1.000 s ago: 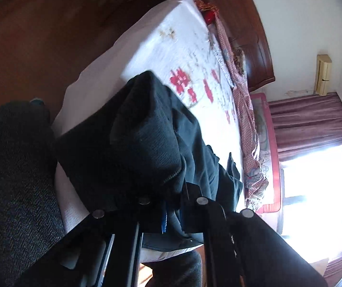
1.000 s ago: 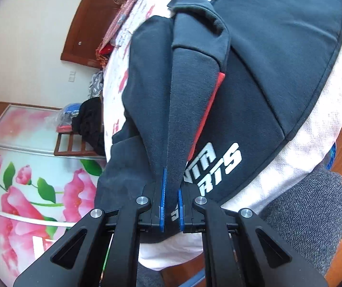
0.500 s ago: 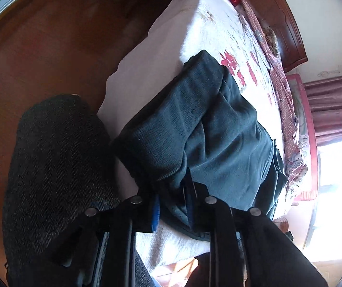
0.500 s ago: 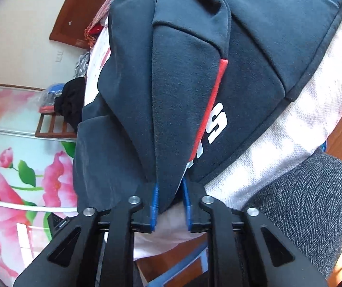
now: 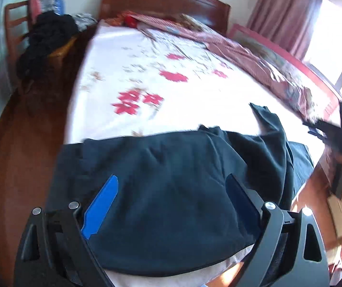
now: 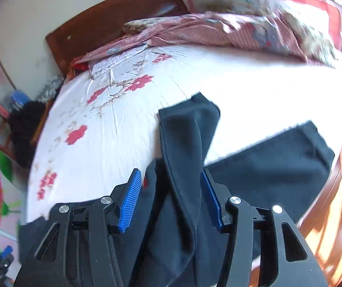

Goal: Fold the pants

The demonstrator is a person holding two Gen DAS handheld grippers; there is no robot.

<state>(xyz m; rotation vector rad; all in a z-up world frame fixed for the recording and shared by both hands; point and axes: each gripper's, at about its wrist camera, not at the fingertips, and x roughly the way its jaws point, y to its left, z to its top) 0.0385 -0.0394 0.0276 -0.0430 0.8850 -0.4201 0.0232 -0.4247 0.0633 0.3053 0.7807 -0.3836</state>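
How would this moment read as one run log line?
step: release after fold | left tool: open, just opened | right tool: open, just opened, fold between pads unpressed | pants: on bed

The dark navy fleece-like cloth pants (image 5: 171,191) look soft and matt. The white flower-printed cotton-like bedsheet (image 5: 195,95) is smooth, faintly creased. The reddish-brown wooden headboard (image 5: 161,0) is glossy. The matt black plastic right gripper (image 6: 171,198) carries ribbed blue pads (image 6: 130,203).

Both the left gripper (image 5: 171,199) and the right gripper (image 6: 171,197) were black, with angular linkage arms cut by triangular openings, round silver screws at the pivots, and blue ribbed fingertip pads (image 6: 130,202).
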